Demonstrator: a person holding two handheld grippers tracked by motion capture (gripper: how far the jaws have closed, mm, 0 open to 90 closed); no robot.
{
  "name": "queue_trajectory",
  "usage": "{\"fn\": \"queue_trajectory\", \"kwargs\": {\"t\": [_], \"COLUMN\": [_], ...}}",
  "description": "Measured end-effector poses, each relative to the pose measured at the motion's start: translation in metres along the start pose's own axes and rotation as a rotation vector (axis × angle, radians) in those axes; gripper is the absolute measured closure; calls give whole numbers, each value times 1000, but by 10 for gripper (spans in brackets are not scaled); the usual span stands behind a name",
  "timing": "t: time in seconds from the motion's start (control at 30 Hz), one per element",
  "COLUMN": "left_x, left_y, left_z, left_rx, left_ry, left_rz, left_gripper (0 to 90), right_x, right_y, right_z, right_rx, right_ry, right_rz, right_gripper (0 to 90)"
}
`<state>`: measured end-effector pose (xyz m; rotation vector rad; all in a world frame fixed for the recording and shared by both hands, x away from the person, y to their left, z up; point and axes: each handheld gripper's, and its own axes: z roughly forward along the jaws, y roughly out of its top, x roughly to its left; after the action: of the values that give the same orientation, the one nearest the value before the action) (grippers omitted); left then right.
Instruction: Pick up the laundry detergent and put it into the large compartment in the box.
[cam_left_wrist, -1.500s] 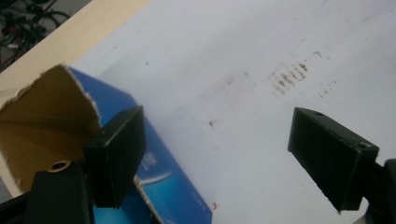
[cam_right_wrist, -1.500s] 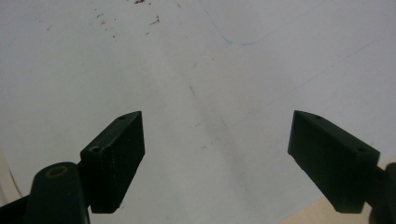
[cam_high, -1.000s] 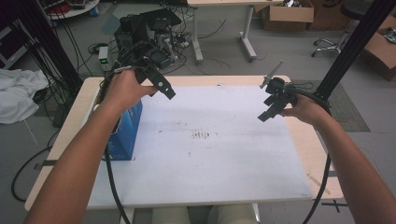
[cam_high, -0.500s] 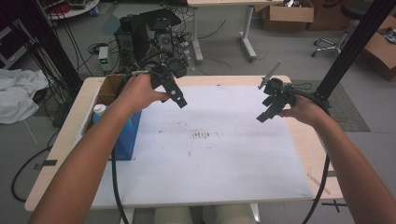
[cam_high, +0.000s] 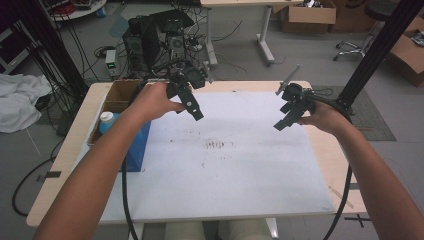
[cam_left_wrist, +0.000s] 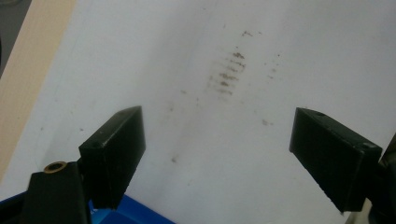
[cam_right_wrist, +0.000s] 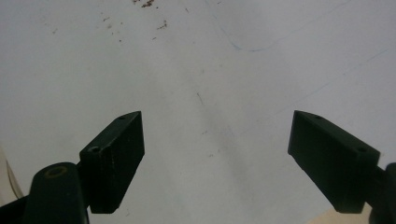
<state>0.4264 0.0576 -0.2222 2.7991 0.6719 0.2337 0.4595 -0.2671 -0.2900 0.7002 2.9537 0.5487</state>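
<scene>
My left gripper (cam_high: 194, 110) hovers over the white sheet (cam_high: 225, 165) near its far left, just right of a blue bin (cam_high: 136, 145). Its jaws stand wide apart with nothing between them; in the left gripper view the left gripper (cam_left_wrist: 217, 158) looks down on brown smudges (cam_left_wrist: 228, 70) on the sheet. My right gripper (cam_high: 282, 122) hangs above the sheet's far right side, open and empty. In the right gripper view the right gripper (cam_right_wrist: 215, 158) faces bare white sheet with a faint blue pen line (cam_right_wrist: 261, 44).
The blue bin holds a white-capped bottle (cam_high: 106, 119). Behind it stands a cardboard box (cam_high: 120, 95) at the table's far left. Brown marks (cam_high: 216, 145) dot the sheet's middle. A strip (cam_high: 340, 196) lies on the wooden table edge (cam_high: 330, 160) at right. Cables trail from both grippers.
My left gripper has moved rightward from above the blue bin out over the white sheet, uncovering the bottle. The right gripper has stayed in place.
</scene>
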Motion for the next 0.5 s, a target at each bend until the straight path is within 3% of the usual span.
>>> {"fn": "queue_trajectory", "kwargs": {"t": [0.5], "left_x": [0], "left_y": [-1], "left_z": [3], "left_rx": [14], "left_ry": [-9], "left_rz": [1], "left_gripper": [191], "right_x": [3], "right_y": [2], "right_z": [2], "right_rx": [8], "right_ry": [3], "right_rz": [-8], "right_gripper": [184]}}
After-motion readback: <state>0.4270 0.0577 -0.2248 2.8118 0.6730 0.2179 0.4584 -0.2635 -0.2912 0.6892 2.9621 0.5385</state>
